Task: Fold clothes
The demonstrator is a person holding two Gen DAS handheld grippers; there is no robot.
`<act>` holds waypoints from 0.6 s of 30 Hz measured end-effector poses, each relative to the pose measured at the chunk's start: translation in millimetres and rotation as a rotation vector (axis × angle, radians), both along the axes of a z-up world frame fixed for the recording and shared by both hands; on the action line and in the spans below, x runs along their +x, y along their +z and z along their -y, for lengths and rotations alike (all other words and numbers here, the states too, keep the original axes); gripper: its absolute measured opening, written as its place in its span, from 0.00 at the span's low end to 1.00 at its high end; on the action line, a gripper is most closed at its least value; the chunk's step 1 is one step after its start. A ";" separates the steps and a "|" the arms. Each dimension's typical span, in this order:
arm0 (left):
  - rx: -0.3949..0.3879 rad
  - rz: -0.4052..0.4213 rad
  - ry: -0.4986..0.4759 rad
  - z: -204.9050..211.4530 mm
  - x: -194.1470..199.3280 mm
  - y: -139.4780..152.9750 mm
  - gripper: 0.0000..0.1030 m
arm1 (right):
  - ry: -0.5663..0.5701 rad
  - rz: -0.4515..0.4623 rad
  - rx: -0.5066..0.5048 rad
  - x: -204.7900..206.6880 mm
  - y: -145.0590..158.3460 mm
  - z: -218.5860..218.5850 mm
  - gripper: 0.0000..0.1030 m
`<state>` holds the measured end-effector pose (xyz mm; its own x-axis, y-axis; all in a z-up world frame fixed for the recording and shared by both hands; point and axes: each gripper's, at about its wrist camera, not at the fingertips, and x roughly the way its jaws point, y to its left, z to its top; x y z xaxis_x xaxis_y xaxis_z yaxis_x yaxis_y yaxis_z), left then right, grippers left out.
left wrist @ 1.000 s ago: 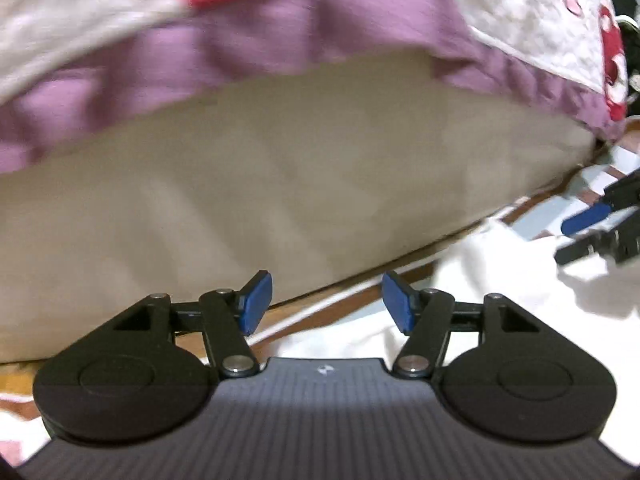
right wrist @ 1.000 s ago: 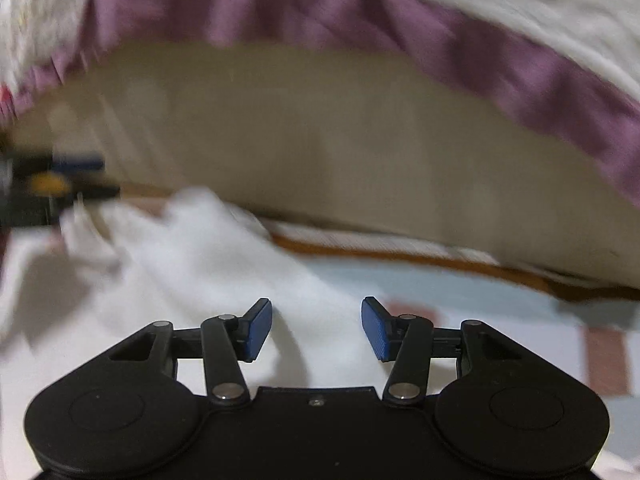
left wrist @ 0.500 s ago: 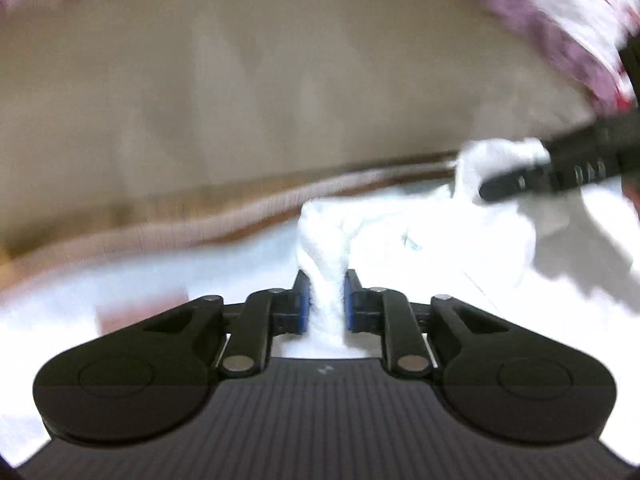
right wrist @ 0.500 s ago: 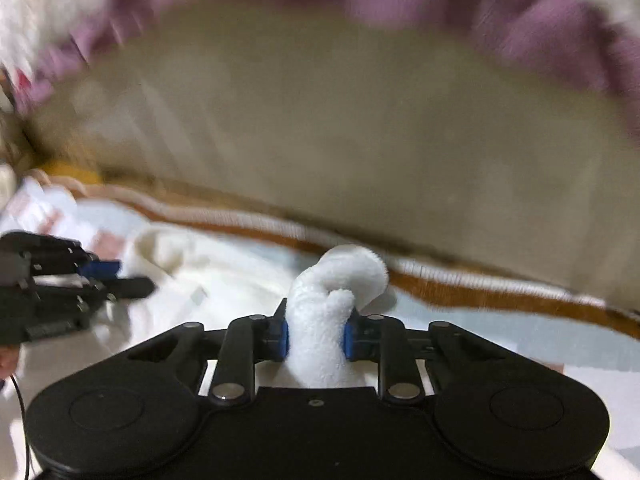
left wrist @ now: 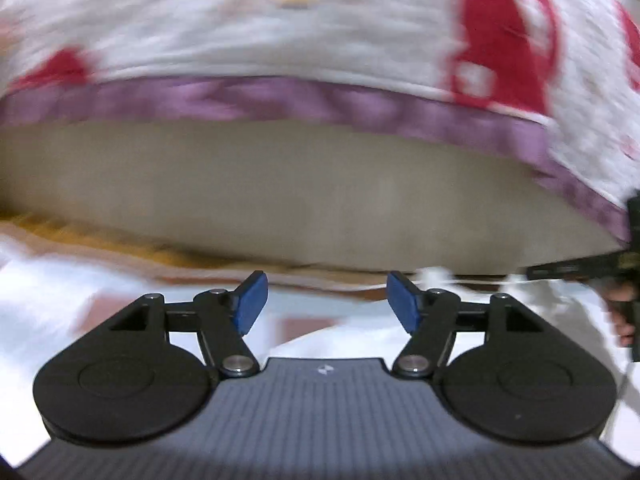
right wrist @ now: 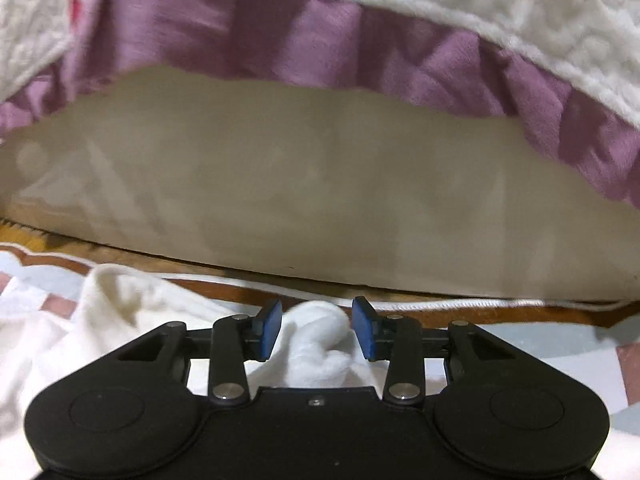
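A white fleecy garment point(right wrist: 80, 320) lies crumpled on the patterned sheet point(right wrist: 560, 344). One bunched fold point(right wrist: 316, 332) sits between the blue pads of my right gripper point(right wrist: 318, 330), whose jaws stand a little apart around it, looser than a firm pinch. In the left wrist view my left gripper point(left wrist: 324, 304) is open wide with nothing between its pads; the white garment point(left wrist: 540, 312) spreads below and to its right. The right gripper's black finger point(left wrist: 568, 269) and a person's hand point(left wrist: 622, 308) show at that view's right edge.
A large beige pillow point(right wrist: 320, 184) rises straight ahead of both grippers. Over it drapes a white quilt point(left wrist: 280, 20) with red patches and a purple frill point(right wrist: 320, 36). A brown-edged border of the sheet point(right wrist: 480, 312) runs along the pillow's foot.
Both grippers were shut on folds of the white garment half a second ago. The left has opened fully and let go; the right jaws have parted slightly, the bunch still between them.
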<state>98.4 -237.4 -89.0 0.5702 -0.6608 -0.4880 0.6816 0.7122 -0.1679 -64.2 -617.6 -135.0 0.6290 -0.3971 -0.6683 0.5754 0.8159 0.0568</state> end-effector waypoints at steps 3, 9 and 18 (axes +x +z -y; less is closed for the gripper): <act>0.030 -0.068 0.100 -49.9 15.3 -14.4 0.63 | 0.059 0.019 -0.014 -4.2 9.2 -7.5 0.44; 0.027 -0.094 -0.003 -30.6 14.8 -22.1 0.67 | -0.011 0.183 0.152 -55.4 18.2 10.1 0.50; 0.123 -0.141 -0.148 32.2 25.4 -61.3 0.07 | -0.146 0.049 0.163 -169.3 -8.3 46.0 0.50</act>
